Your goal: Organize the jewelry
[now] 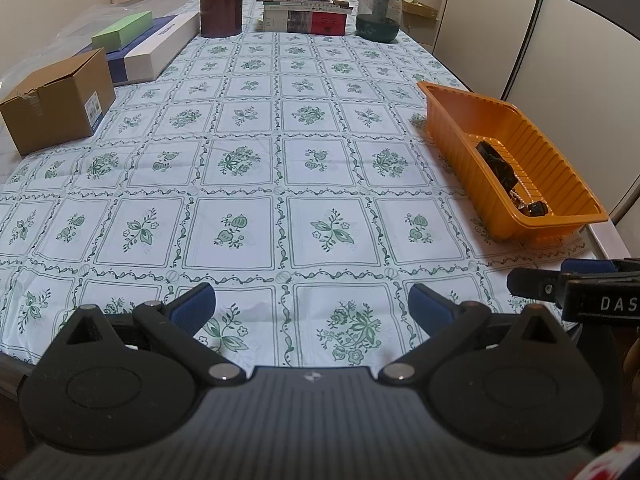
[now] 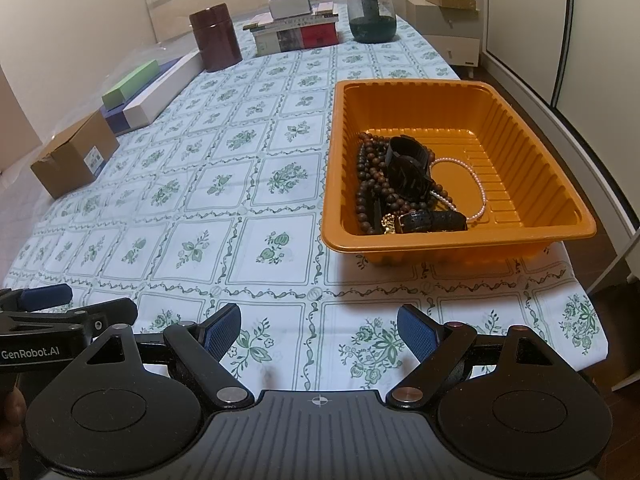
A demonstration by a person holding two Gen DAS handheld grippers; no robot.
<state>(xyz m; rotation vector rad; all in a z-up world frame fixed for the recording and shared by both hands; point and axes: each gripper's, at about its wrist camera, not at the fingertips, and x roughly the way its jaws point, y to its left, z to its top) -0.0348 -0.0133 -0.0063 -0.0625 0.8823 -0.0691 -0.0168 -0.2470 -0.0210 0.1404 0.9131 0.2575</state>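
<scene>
Orange plastic tray (image 2: 532, 128), ribbed walls, on the green-floral tablecloth (image 2: 224, 184) near the table's right edge. It holds a heap of jewelry toward its near-left corner: dark wooden bead strand (image 2: 366, 178), black watch (image 2: 412, 168), pearl strand (image 2: 478, 184), and a black leather strap with gold buckle (image 2: 424, 220) against the near wall. The tray's far half is bare.

Left gripper (image 1: 311, 308): fingers spread wide, nothing between the blue pads (image 1: 192, 306), low over the cloth at the near edge. Its side reads "GenRobot.AI" in the right wrist view.

Right gripper (image 2: 319, 330): fingers likewise spread and empty, just short of the tray's near wall. Its side shows "DAS", cut off by the frame, in the left wrist view.

Left margin: cardboard box (image 1: 60, 100) with a small printed label, unreadable; green box (image 1: 122, 30) atop a long white and blue box (image 1: 160, 50). Far end: dark brown canister (image 1: 221, 2), stacked books (image 1: 304, 14), glass jar (image 1: 378, 8).

The cloth between these rows lies open.
</scene>
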